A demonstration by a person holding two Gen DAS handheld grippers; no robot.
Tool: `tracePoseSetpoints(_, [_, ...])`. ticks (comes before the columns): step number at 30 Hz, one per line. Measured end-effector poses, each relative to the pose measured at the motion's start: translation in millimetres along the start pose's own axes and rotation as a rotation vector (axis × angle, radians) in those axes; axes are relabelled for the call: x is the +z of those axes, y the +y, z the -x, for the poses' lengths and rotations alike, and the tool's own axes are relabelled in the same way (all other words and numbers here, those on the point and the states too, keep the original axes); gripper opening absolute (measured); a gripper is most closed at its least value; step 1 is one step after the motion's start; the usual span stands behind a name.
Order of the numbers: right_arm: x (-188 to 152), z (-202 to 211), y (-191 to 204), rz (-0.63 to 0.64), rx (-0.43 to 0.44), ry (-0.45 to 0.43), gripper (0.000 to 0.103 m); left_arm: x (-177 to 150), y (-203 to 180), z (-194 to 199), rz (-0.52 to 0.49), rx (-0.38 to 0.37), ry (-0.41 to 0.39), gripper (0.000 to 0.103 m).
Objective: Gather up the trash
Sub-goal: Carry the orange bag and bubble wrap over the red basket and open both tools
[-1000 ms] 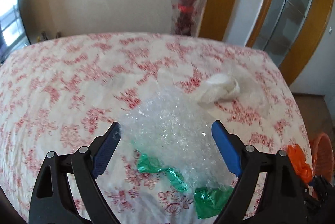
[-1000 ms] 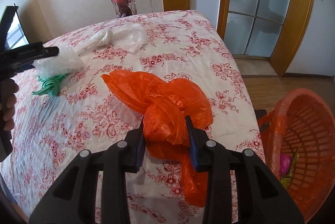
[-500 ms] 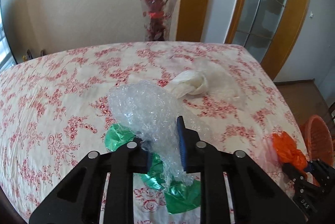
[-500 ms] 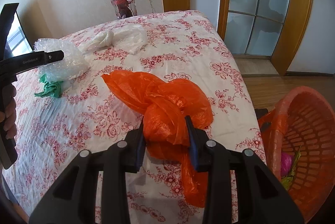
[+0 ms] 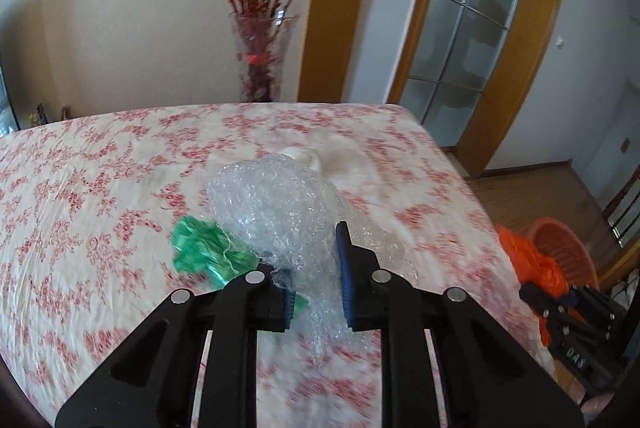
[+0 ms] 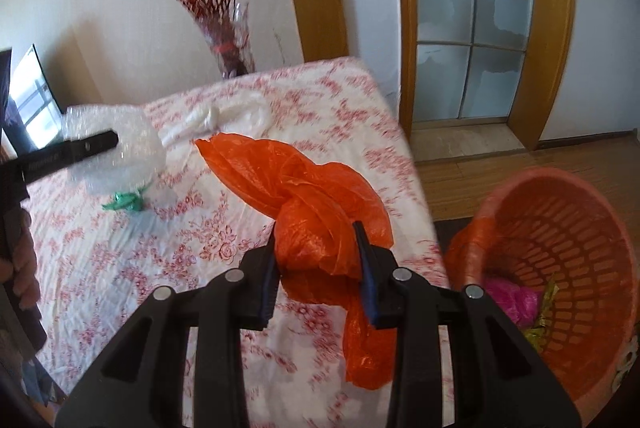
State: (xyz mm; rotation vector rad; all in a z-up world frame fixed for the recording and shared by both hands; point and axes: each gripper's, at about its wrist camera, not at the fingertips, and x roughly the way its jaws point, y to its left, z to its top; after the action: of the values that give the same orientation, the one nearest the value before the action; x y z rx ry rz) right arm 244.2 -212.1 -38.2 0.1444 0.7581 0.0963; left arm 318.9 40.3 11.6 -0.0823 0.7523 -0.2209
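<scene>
My left gripper (image 5: 314,278) is shut on a wad of clear bubble wrap (image 5: 276,204), held up off the flowered bed; from the right wrist view the same bubble wrap (image 6: 120,148) hangs at the far left. A green plastic scrap (image 5: 204,248) lies on the sheet just below it, seen too as the green scrap (image 6: 126,202). My right gripper (image 6: 318,272) is shut on a knotted orange plastic bag (image 6: 304,196), lifted above the bed's right edge. An orange basket (image 6: 560,256) stands on the floor to the right, holding pink and gold wrappers.
A knotted white plastic bag (image 5: 320,160) lies farther back on the bed (image 5: 80,196). A glass vase (image 5: 260,56) of red branches stands behind the bed by the wall. A glazed wooden door (image 6: 476,20) and wood floor are at the right.
The left jaws went from wide open to shut on the bubble wrap, then lifted it off the sheet. My right gripper rose with the orange bag, toward the basket.
</scene>
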Motion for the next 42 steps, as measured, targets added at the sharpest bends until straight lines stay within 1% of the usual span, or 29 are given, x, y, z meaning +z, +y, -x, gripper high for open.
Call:
tracePoseSetpoints(9, [3, 53, -37, -0.080, -0.020, -0.098, 0.033, -10, -62, 21, -0.060, -0.121, -0.015, 0.018])
tracePoseSetpoints(18, [-4, 92, -88, -0.161, -0.106, -0.173, 0.034, -21, -136, 15, -0.141, -0.240, 0.000, 0.018])
tracePoseSetpoints(23, [-11, 102, -124, -0.219, -0.154, -0.182, 0.034, -26, -174, 7, -0.184, -0.297, 0.012, 0.018])
tracePoseSetpoints(28, [-19, 107, -152, -0.266, -0.192, -0.183, 0.033, -34, -209, -5, -0.217, -0.347, 0.038, 0.018])
tracePoseSetpoints(35, [-29, 110, -188, -0.330, -0.230, -0.183, 0.034, -47, -244, -18, -0.254, -0.394, 0.076, 0.018])
tracePoseSetpoints(42, [-37, 108, -210, -0.366, -0.247, -0.183, 0.034, -55, -271, -29, -0.290, -0.431, 0.108, 0.018])
